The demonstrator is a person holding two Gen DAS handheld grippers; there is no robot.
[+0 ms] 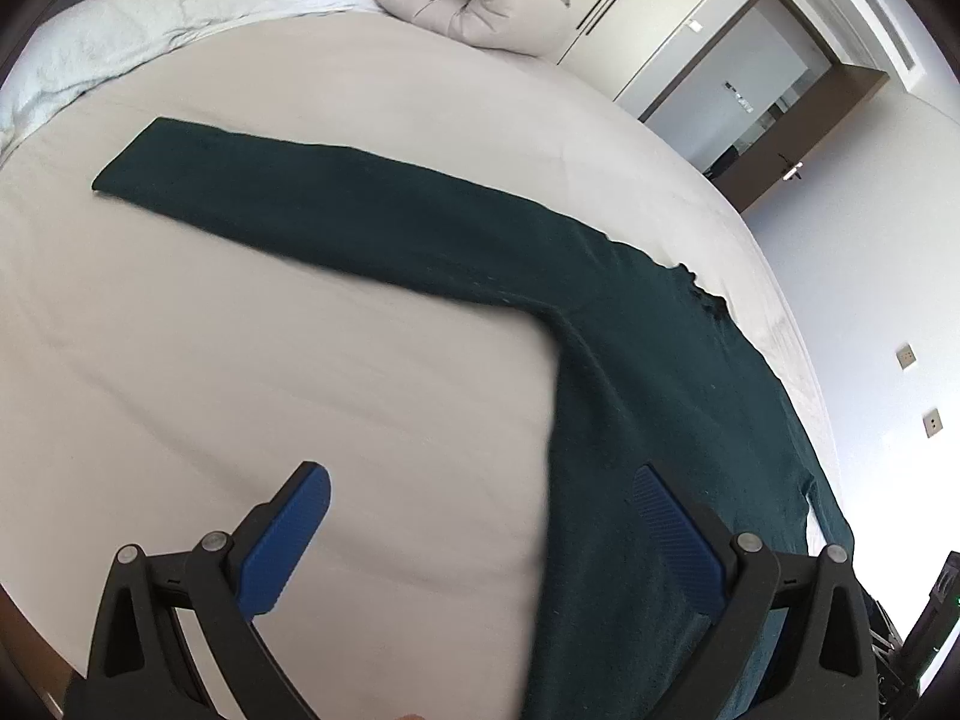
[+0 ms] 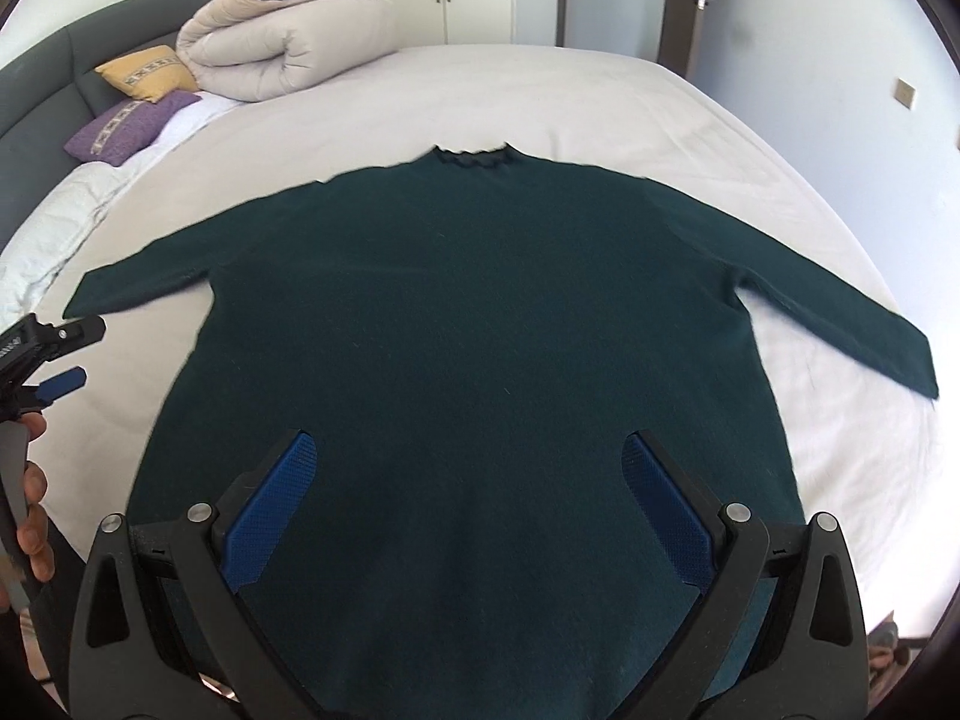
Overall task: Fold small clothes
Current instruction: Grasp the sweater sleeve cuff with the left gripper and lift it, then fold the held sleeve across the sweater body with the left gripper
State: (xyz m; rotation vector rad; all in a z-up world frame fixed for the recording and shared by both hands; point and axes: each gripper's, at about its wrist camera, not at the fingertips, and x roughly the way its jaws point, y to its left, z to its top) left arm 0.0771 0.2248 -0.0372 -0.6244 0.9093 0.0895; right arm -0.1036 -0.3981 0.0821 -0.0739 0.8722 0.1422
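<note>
A dark green long-sleeved sweater (image 2: 468, 312) lies flat on the bed, collar (image 2: 474, 157) at the far side and both sleeves spread out sideways. My right gripper (image 2: 468, 456) hovers open over the lower middle of the sweater's body, nothing between its blue pads. My left gripper (image 1: 483, 486) is open above the sweater's left side edge (image 1: 630, 420), one finger over bare sheet, the other over fabric. The left sleeve (image 1: 288, 192) stretches away to the far left in the left wrist view. At the left edge of the right wrist view, the left gripper (image 2: 51, 360) shows, held by a hand (image 2: 33, 516).
The bed (image 2: 600, 102) carries a light beige sheet. A rolled duvet (image 2: 282, 48), a yellow pillow (image 2: 150, 72) and a purple pillow (image 2: 129, 126) sit at the headboard end. Wardrobe doors and a doorway (image 1: 750, 96) stand beyond the bed.
</note>
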